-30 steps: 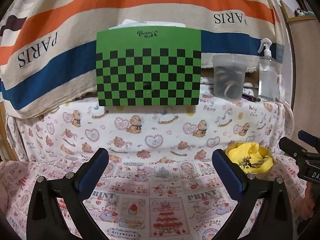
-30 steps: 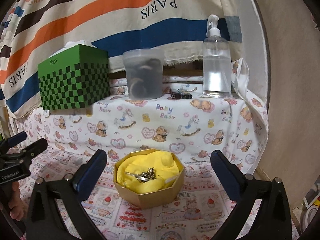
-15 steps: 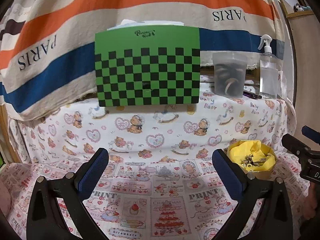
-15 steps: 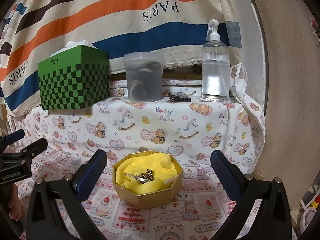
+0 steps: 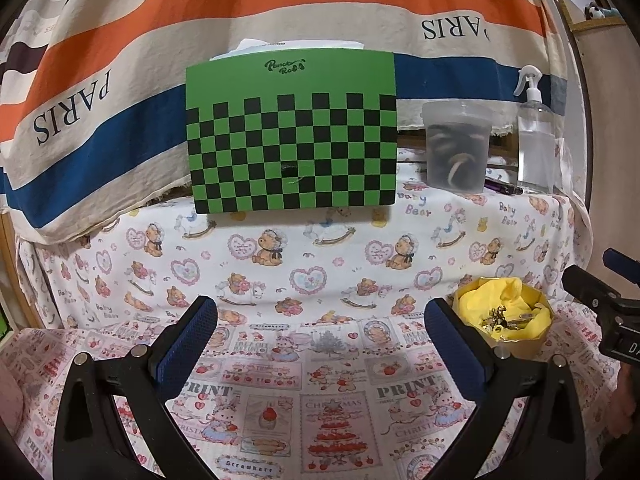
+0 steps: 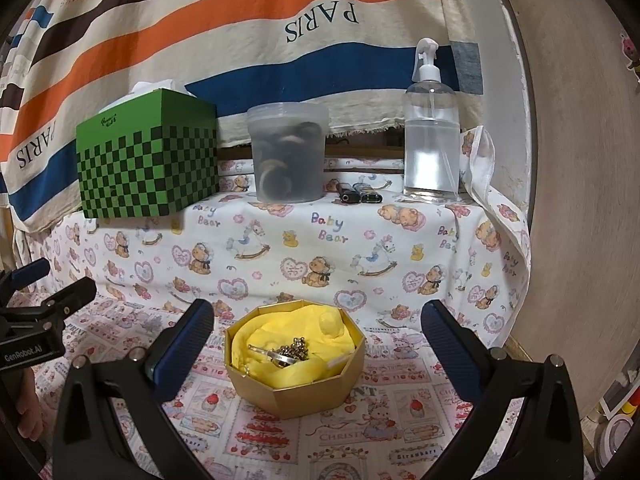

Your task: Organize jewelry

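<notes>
An octagonal gold box (image 6: 296,384) lined with yellow cloth stands on the patterned cloth. A small heap of metal jewelry (image 6: 290,353) lies in it. The box also shows in the left wrist view (image 5: 520,346) at the right. My right gripper (image 6: 318,320) is open and empty, its fingers spread to either side of the box, a little nearer than it. My left gripper (image 5: 320,320) is open and empty over the printed cloth, left of the box. The right gripper shows at the right edge of the left wrist view (image 5: 600,292).
A raised ledge at the back carries a green checkered tissue box (image 6: 148,160), a cloudy plastic tub (image 6: 288,156), two small dark items (image 6: 358,196) and a clear spray bottle (image 6: 432,132). A striped PARIS cloth (image 6: 240,20) hangs behind. A wall (image 6: 580,180) stands at the right.
Both grippers have drawn back and risen slightly, so the ledge and box look a little farther away. Both stay open and empty.
</notes>
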Demonstrator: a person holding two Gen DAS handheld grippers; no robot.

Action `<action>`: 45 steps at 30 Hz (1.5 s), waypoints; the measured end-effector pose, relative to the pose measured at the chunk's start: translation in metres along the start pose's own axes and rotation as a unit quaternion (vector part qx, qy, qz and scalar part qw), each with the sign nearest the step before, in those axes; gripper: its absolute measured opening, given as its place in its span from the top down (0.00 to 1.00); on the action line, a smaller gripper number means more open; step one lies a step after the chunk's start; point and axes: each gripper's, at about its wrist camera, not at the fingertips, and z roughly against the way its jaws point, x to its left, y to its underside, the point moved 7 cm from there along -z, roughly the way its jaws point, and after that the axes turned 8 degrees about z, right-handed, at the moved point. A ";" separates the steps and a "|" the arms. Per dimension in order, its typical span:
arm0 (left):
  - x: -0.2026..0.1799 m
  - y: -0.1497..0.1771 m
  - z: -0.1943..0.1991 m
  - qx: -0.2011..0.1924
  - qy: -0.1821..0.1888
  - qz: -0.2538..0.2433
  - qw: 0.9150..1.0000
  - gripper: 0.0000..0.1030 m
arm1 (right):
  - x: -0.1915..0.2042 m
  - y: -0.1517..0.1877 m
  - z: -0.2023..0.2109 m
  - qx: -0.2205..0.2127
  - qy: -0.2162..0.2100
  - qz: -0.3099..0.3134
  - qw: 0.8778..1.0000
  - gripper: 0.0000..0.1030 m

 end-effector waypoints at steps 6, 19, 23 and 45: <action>0.001 0.000 0.000 -0.001 -0.003 0.001 1.000 0.00 | 0.000 0.000 0.000 0.001 0.000 -0.001 1.000 0.00; 0.002 0.000 -0.002 0.003 -0.006 -0.001 1.000 0.00 | 0.001 0.000 -0.001 0.001 0.000 0.000 1.000 0.00; 0.002 0.000 -0.002 0.003 -0.007 0.000 1.000 0.00 | 0.000 0.000 -0.001 0.001 0.000 0.000 1.000 0.00; 0.000 0.002 -0.001 0.005 -0.006 -0.001 1.000 0.00 | 0.001 0.000 -0.002 0.002 -0.001 0.000 1.000 0.00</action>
